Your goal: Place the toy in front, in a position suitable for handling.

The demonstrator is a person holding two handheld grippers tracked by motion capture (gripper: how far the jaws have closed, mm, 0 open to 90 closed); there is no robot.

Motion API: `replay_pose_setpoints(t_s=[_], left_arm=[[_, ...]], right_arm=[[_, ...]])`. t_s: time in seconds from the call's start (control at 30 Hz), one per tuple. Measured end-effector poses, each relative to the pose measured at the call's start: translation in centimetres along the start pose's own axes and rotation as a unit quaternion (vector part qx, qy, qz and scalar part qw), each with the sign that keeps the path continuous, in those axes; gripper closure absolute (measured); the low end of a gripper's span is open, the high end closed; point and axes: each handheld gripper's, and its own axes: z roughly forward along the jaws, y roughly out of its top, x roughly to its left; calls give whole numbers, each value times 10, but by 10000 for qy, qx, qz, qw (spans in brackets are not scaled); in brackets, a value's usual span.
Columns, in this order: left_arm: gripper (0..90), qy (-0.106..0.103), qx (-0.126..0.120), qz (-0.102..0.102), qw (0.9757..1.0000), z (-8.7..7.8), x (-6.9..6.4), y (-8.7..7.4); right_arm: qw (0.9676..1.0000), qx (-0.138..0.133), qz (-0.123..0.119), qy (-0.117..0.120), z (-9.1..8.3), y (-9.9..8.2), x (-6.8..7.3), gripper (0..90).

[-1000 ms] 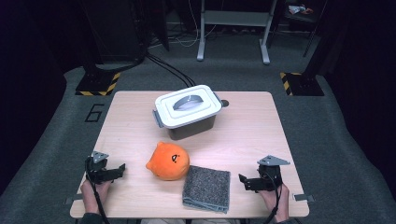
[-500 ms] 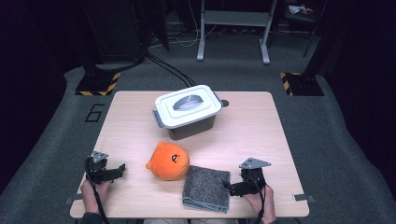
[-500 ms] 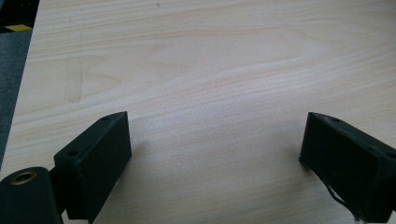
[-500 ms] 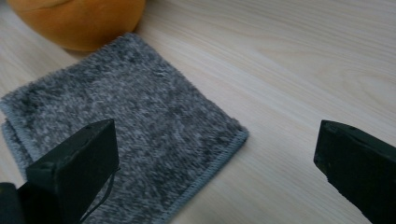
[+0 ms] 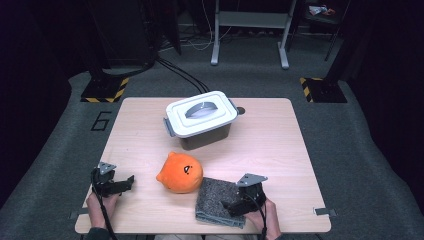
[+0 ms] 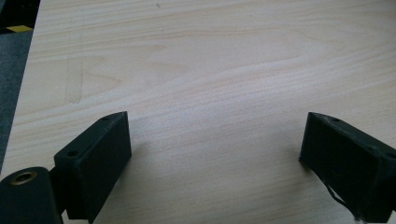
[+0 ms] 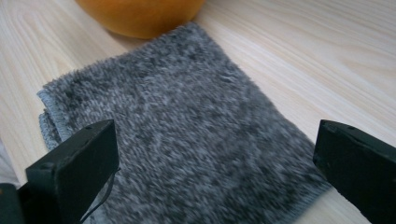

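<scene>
A folded grey fuzzy cloth [image 5: 216, 200] [image 7: 187, 140] lies near the table's front edge, touching an orange round plush toy [image 5: 180, 172] [image 7: 140, 14] on its left. My right gripper [image 5: 235, 206] [image 7: 215, 163] hovers open over the cloth's right part, jaws wide apart with nothing between them. At the front left, my left gripper [image 5: 125, 182] [image 6: 215, 158] rests open over bare wood. A dark box with a white latched lid [image 5: 201, 119] stands at the middle back of the table.
The light wooden table [image 5: 280, 150] has free room on its right half and far left. Beyond the table are grey carpet, black cables [image 5: 185, 75], a metal stand [image 5: 250, 30] and yellow-black striped feet [image 5: 102, 90].
My right gripper has slid left from the bare wood at the front right until it stands over the grey cloth. The left gripper has stayed put.
</scene>
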Motion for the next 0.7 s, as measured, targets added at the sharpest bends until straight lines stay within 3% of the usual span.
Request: replay_pose_setpoints(t_s=[0.17, 0.37, 0.5, 0.7], left_arm=[[85, 5, 7, 27, 10000, 0, 0, 0], [85, 4, 10, 24, 10000, 0, 0, 0], [85, -2, 3, 14, 10000, 0, 0, 0], [85, 9, 15, 31, 10000, 0, 0, 0]], right_arm=[[9997, 123, -201, -26, 12, 3, 10, 0], [9994, 258, -251, -11, 21, 5, 17, 0], [9988, 365, -286, -142, 29, 4, 19, 5], [9978, 511, -363, -225, 32, 0, 17, 89]])
